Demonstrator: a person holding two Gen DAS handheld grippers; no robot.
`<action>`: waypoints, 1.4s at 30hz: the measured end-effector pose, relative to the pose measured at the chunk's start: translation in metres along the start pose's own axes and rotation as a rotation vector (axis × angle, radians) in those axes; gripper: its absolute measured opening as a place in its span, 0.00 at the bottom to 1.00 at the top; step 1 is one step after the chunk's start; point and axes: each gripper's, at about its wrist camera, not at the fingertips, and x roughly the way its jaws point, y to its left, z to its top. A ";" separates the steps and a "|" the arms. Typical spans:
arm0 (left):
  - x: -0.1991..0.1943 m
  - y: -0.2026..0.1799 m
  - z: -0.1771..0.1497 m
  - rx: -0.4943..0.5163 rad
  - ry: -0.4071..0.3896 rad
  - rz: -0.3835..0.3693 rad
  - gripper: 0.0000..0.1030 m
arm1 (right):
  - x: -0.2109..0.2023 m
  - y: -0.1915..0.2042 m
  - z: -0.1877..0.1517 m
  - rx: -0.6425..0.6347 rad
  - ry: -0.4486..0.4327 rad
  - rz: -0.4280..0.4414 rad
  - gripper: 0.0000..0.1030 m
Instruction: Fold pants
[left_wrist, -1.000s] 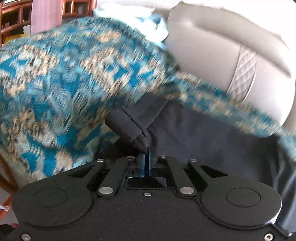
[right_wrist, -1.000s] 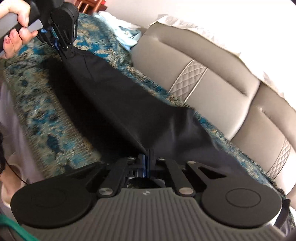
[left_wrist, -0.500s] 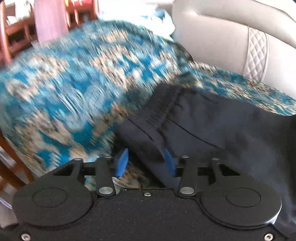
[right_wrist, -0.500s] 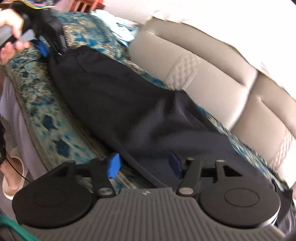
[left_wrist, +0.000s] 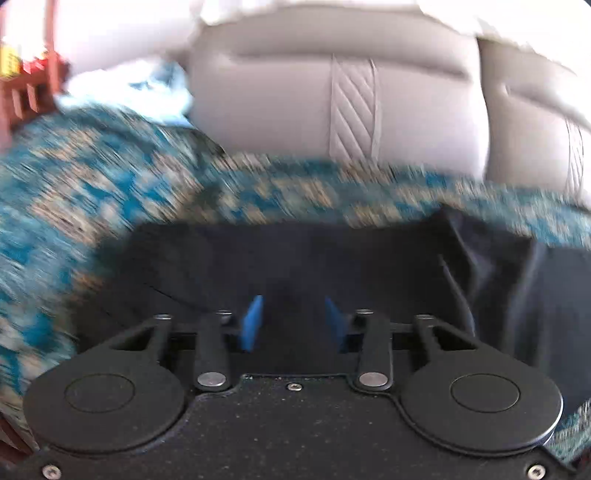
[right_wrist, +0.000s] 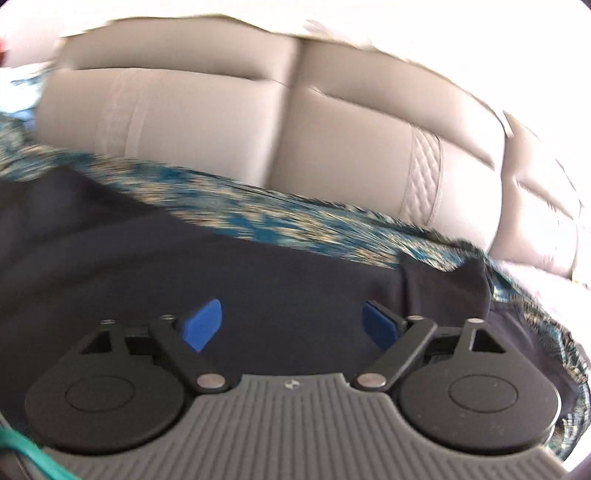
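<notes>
Pants lie flat and dark on the patterned throw over the sofa seat, and neither tool grips them now. A second ago both grippers were pinched on the cloth and held it stretched off the seat between them; since then both have let go and the cloth has dropped onto the throw. The left gripper has its blue pads a modest gap apart and the jaws are closing again, with dark cloth lying under and between them but no pad pressing on it that I can see. The right gripper is spread wide and opening further, its pads well clear of the cloth below. I judge that the lay-out step is finished: the pants are spread along the seat and the next grip would be for the fold itself, perhaps at the near edge where the left jaws are narrowing. The left view shows the left end of the pants with a straight far edge just short of the sofa back, a bunched seam or fold off to the right, and red furniture at the far left. The right view shows what the left cannot: the right end, where a corner of cloth stands up a little near the edge of the throw. Both views are blurred, so fine creases cannot be read.
</notes>
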 end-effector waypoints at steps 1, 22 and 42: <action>0.011 -0.005 -0.003 0.005 0.032 0.011 0.21 | 0.013 -0.012 0.000 0.012 0.011 0.000 0.96; 0.040 -0.010 -0.015 -0.005 0.090 0.162 0.37 | 0.025 -0.191 -0.046 0.393 0.189 -0.682 0.99; 0.041 -0.013 -0.016 -0.006 0.080 0.192 0.42 | 0.008 -0.130 -0.021 0.188 0.037 -0.130 0.90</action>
